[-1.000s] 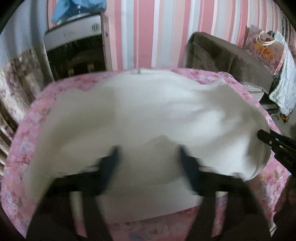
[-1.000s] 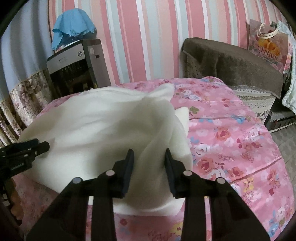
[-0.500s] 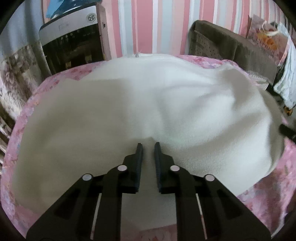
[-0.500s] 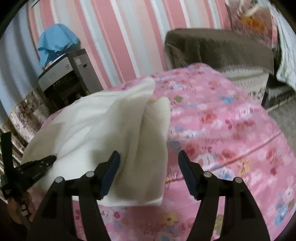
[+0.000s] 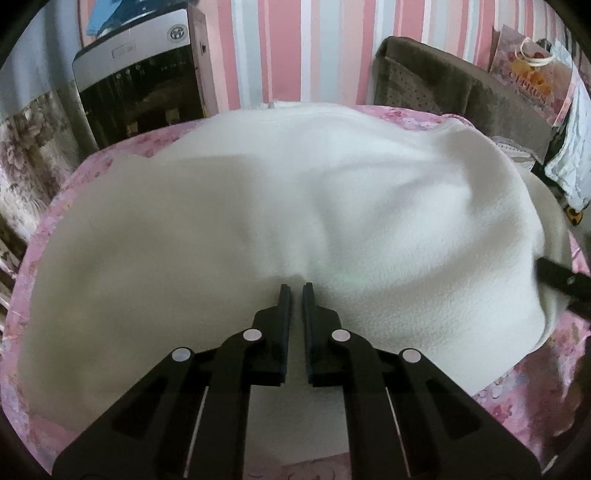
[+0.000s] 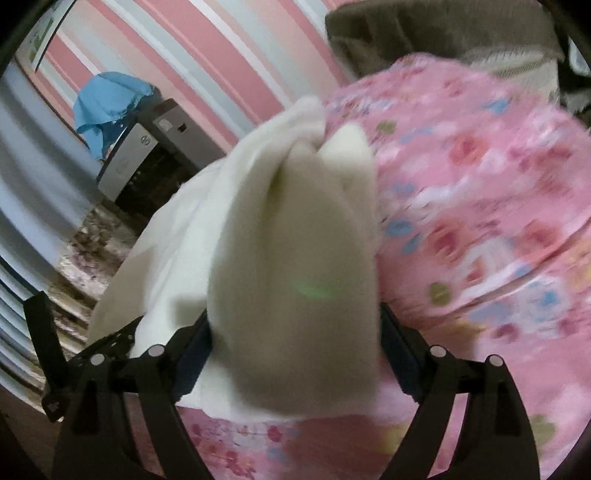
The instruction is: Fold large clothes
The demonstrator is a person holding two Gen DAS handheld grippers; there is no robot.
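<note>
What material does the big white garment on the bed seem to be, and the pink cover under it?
The large white garment looks like thick fleece: its surface is matte and fuzzy, with soft rounded folds. The pink floral bed cover looks like thin, smooth printed woven cloth, perhaps cotton or polyester; blur leaves that open.

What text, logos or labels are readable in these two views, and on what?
"CITRUS", partly blurred: on the gift bag against the wall.
Round logo on the silver-and-black appliance: too small to read.
Row of small panel marks below it: unreadable.
Nothing legible on the white garment or the floral sheet.
</note>
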